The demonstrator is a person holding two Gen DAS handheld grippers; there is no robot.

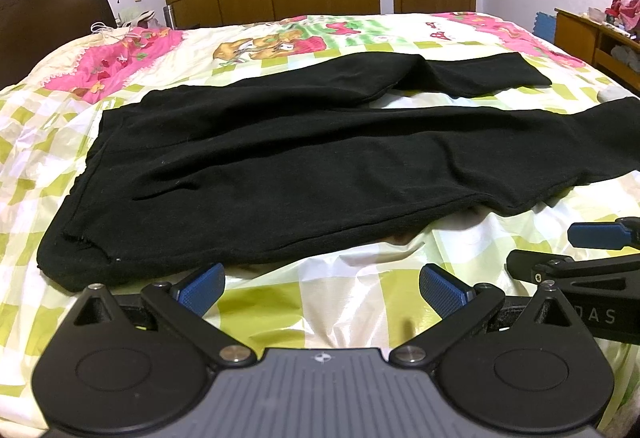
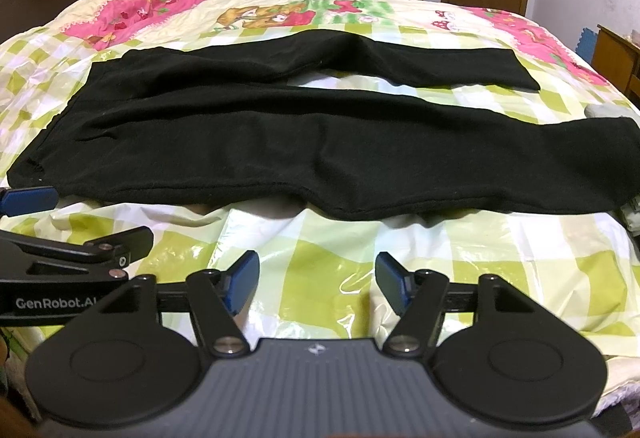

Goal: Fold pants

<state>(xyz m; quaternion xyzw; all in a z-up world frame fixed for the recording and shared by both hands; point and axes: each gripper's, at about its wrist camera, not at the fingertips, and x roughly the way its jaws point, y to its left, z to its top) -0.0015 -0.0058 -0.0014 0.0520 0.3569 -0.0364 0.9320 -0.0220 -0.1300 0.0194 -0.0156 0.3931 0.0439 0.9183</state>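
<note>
Pants: we see the black pants [image 1: 320, 157] spread flat across the bed [image 1: 340, 318], waistband toward the left, both legs running right with a strip of cover showing between them.
Left gripper [image 1: 322, 288]: we hold it just short of the near edge, fingers wide, nothing between them.
Right gripper [image 2: 318, 284]: likewise wide and empty, beside the left one.
Why so: we judge folding is not yet begun; both tools face the near leg, ready to lift its edge over the far leg.

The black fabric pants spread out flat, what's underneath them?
The black fabric pants lie on a green-checked, cartoon-printed bedspread. The fabric hides whatever lies directly beneath.
</note>
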